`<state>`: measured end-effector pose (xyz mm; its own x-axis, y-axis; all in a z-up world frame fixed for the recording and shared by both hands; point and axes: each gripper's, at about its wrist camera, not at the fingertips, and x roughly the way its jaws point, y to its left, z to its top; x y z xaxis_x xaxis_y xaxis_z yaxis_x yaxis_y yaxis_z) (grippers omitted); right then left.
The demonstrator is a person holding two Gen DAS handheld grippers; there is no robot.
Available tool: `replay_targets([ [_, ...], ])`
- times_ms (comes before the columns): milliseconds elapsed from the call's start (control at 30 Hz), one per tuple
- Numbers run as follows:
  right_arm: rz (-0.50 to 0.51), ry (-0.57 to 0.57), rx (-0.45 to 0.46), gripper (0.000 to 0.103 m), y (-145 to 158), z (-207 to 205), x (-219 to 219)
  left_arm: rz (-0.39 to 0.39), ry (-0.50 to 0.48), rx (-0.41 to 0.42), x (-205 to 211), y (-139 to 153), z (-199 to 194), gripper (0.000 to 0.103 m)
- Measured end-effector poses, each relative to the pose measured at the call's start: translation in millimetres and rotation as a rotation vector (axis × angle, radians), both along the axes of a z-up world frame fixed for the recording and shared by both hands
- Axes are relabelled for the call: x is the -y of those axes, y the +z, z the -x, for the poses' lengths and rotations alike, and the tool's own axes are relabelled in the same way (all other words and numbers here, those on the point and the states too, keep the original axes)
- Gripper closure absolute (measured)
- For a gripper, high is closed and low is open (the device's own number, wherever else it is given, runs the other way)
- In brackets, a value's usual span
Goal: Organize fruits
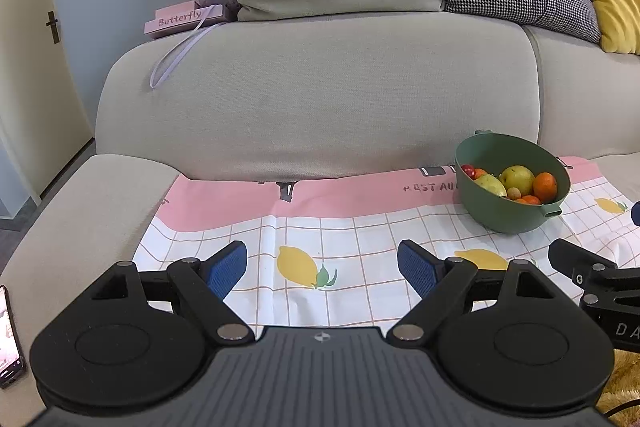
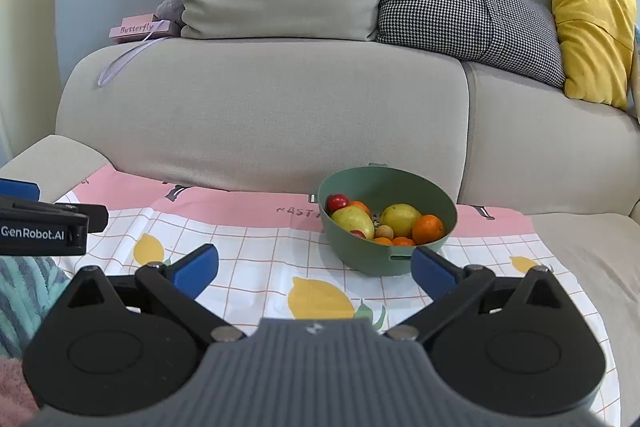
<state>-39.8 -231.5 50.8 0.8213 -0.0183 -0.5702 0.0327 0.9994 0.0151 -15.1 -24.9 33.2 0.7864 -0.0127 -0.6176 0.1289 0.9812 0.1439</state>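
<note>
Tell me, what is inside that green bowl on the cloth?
The green bowl holds mixed fruit: two yellow-green pears, an orange, a red tomato-like fruit and several small ones. Whatever lies beneath the pile, and most of the bowl's bottom, is covered.

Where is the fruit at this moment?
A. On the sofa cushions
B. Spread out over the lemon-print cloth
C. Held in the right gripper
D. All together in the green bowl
D: the fruit all sits inside the green bowl; both the right gripper and the left gripper are open and hold nothing.
</note>
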Motion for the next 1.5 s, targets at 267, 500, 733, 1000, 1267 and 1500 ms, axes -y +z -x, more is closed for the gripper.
replay_targets([
  [267,0.005,0.007,0.000,0.004,0.4,1.8,-2.8,0.002,0.004,0.002,-4.0,1.0,1.5,0.003],
  [500,0.011,0.016,0.008,0.004,0.8,3.6,-2.2,-0.002,0.007,0.002,-6.5,1.3,2.1,0.003],
  [733,0.008,0.015,0.009,0.004,0.8,4.5,-0.2,-0.005,0.004,0.001,-5.4,1.6,4.1,0.003],
  [1000,0.007,0.017,0.009,0.004,0.6,4.4,1.1,-0.011,0.001,0.004,-7.3,2.2,3.4,0.003],
  [1267,0.006,0.017,0.007,0.004,0.5,4.7,1.5,-0.012,0.001,0.008,-9.4,3.3,3.2,0.003],
  [1500,0.003,0.009,0.001,0.004,1.0,3.8,0.8,-0.018,0.001,0.012,-9.8,3.5,3.6,0.003],
])
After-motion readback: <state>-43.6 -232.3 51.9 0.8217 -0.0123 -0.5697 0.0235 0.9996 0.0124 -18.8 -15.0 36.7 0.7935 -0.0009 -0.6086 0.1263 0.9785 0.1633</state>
